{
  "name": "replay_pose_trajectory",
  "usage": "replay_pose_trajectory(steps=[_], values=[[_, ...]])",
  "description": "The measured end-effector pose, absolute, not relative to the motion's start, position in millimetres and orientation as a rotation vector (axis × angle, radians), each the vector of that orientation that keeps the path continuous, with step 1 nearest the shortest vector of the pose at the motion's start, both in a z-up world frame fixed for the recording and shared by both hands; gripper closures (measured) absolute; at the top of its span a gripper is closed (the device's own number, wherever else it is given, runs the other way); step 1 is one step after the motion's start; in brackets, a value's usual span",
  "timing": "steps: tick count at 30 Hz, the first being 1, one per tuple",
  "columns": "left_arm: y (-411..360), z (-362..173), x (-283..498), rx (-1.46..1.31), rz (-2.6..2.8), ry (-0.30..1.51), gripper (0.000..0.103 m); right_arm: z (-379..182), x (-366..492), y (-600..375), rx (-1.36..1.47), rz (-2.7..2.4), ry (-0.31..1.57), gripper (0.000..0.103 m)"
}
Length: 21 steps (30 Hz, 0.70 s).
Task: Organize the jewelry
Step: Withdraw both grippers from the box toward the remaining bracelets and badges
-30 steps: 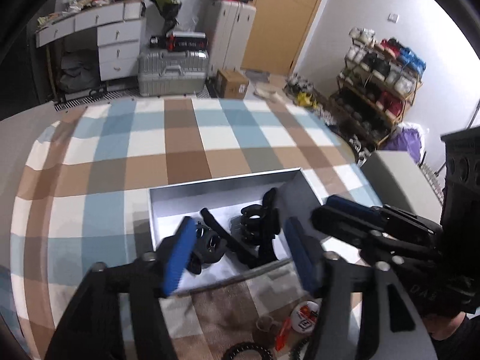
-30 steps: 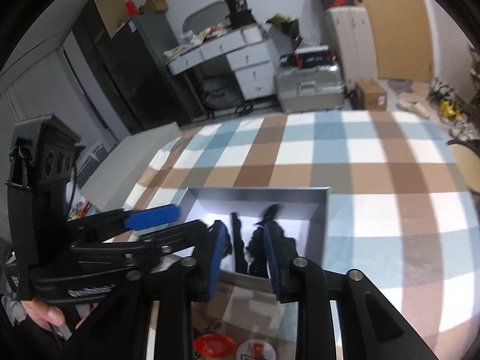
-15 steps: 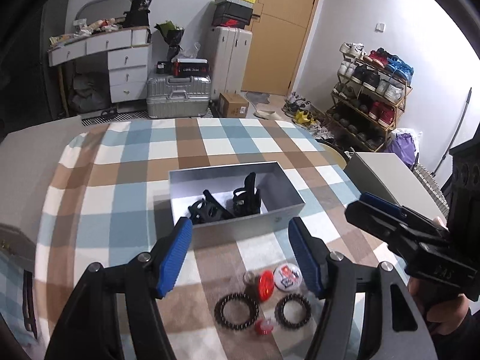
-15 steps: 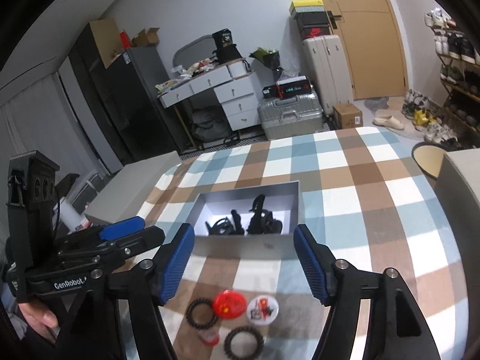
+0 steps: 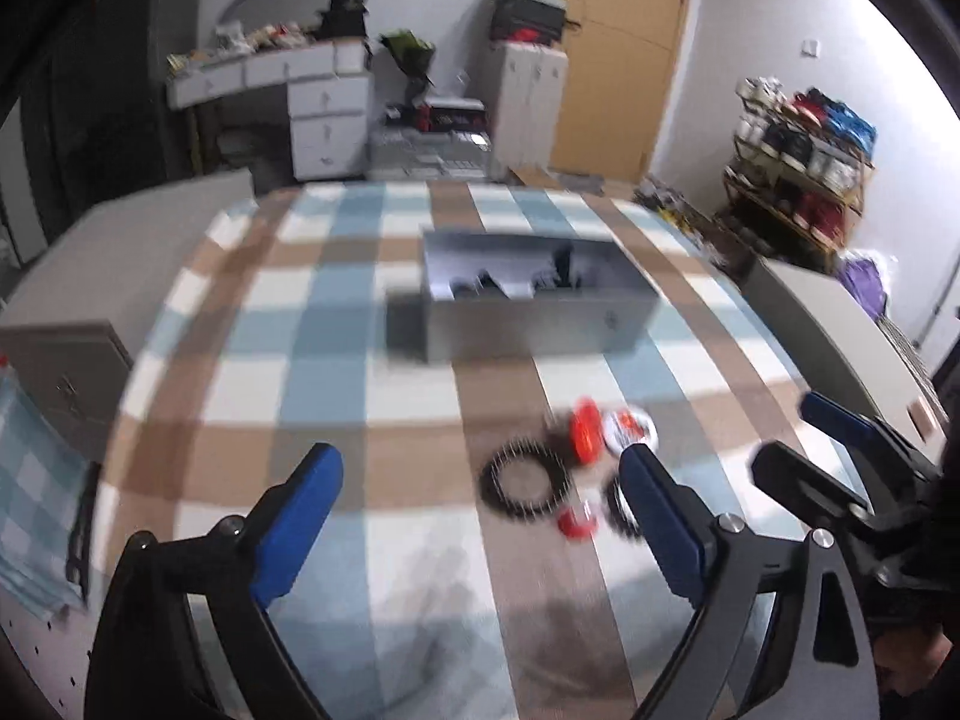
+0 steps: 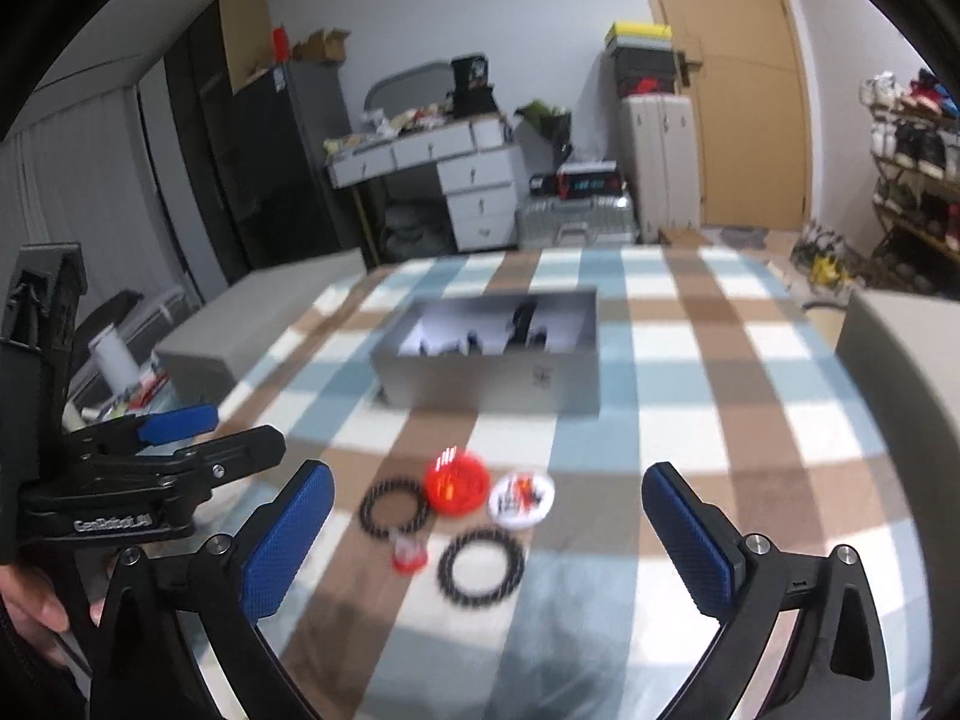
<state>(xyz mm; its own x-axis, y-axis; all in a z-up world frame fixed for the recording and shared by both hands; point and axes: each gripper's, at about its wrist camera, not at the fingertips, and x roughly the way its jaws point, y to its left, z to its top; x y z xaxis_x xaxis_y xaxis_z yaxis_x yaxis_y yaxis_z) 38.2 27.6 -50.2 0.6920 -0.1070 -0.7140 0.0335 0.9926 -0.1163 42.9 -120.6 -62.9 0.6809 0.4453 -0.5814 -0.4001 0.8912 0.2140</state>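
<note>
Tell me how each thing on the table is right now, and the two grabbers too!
grey box: lid off, dark pieces inside, upright.
two black bead bracelets: flat on the tablecloth, outside the box.
red round disc: on the cloth, outside the box.
white round badge: lying beside the red disc.
small red piece: on the cloth between the bracelets.
left gripper: jaws opening, nothing between them.
right gripper: jaws opening, holding nothing.
</note>
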Motion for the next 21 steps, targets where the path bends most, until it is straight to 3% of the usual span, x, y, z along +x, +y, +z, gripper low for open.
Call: replay_pose_trajectory(steps=[13, 21], values=[[25, -83, 1, -0.070, -0.114, 0.890, 0.012, -121, 51, -118, 0.115, 0.497, 0.890, 0.000], [38, -90, -2, -0.117, -0.109, 0.911, 0.012, -124, 51, -98, -0.029, 0.478, 0.874, 0.003]])
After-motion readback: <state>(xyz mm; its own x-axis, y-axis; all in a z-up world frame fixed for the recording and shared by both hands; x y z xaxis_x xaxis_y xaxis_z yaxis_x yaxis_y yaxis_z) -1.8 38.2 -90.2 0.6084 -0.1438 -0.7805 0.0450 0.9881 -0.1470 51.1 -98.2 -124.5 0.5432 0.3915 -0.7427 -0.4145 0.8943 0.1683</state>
